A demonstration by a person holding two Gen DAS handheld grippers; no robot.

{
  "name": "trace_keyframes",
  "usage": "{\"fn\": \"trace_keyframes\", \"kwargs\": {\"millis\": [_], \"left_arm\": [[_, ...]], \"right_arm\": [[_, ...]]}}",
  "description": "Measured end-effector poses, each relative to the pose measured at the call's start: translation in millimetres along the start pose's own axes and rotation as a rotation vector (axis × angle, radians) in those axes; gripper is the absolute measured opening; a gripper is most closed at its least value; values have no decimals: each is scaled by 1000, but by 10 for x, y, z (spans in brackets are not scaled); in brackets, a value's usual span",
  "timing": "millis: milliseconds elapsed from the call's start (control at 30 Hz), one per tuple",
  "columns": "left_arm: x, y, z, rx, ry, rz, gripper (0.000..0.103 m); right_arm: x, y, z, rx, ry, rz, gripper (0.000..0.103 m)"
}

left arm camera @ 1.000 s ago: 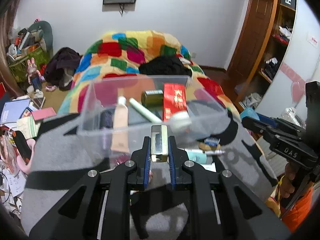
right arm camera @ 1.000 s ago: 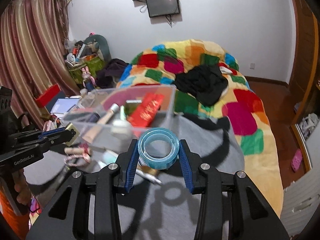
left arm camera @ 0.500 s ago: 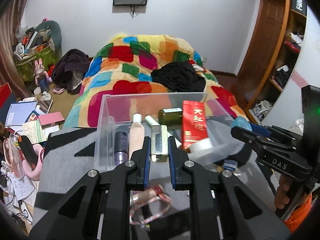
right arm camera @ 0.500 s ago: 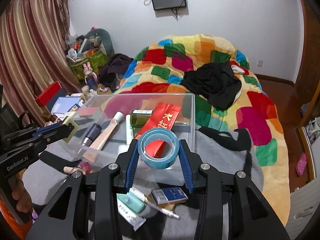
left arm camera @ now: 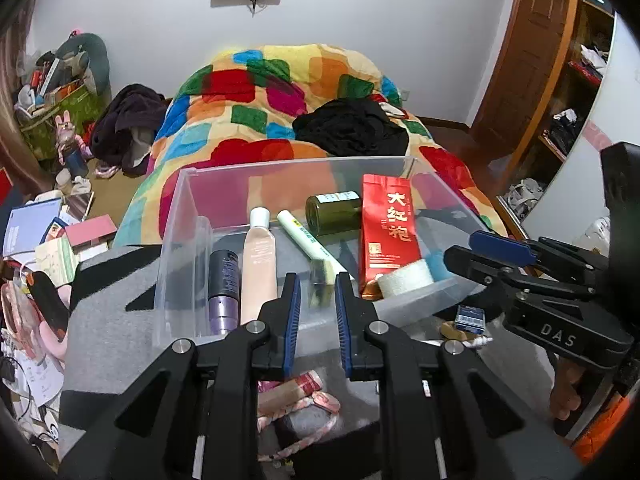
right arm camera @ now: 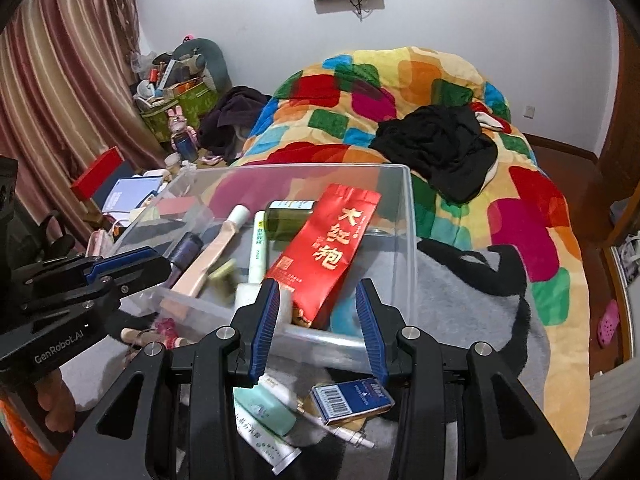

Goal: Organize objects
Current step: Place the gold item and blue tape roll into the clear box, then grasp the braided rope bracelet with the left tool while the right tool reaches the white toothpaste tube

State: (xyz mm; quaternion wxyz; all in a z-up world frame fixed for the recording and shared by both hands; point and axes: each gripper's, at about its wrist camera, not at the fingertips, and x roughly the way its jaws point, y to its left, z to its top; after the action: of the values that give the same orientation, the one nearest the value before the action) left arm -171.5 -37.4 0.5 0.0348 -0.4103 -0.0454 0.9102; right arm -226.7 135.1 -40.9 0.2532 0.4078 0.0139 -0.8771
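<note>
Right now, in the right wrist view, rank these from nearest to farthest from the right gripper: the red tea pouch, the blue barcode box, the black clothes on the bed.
From the right gripper:
1. Blue barcode box, just beneath the fingers, outside the clear bin.
2. Red tea pouch, ahead, inside the bin.
3. Black clothes, far back on the colorful quilt.

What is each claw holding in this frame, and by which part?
Nothing. The left claw is open, with a small blurred block loose between its fingers. The right claw is open and empty above the clear bin.
</note>
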Motion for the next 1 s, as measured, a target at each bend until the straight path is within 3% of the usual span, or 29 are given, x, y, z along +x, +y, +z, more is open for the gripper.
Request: {"fn": "trace_keyframes", "kwargs": {"millis": [167,500,800,1000], "left_arm": [[-197,3,-53,14,-28,-12,16],[-518,107,-396,38,-42,27,34],[-305,228,-790,20,66,50,37],[-94,340,-866,-24,125,64,37]], "right_arm": [[-121,61,-47,-25,-23,1,47],[-381,120,-283,-59,-37,45,48],[-350,249,-693,-122,49,73,48],[-201,324,-896,-158,119,82,48]]}}
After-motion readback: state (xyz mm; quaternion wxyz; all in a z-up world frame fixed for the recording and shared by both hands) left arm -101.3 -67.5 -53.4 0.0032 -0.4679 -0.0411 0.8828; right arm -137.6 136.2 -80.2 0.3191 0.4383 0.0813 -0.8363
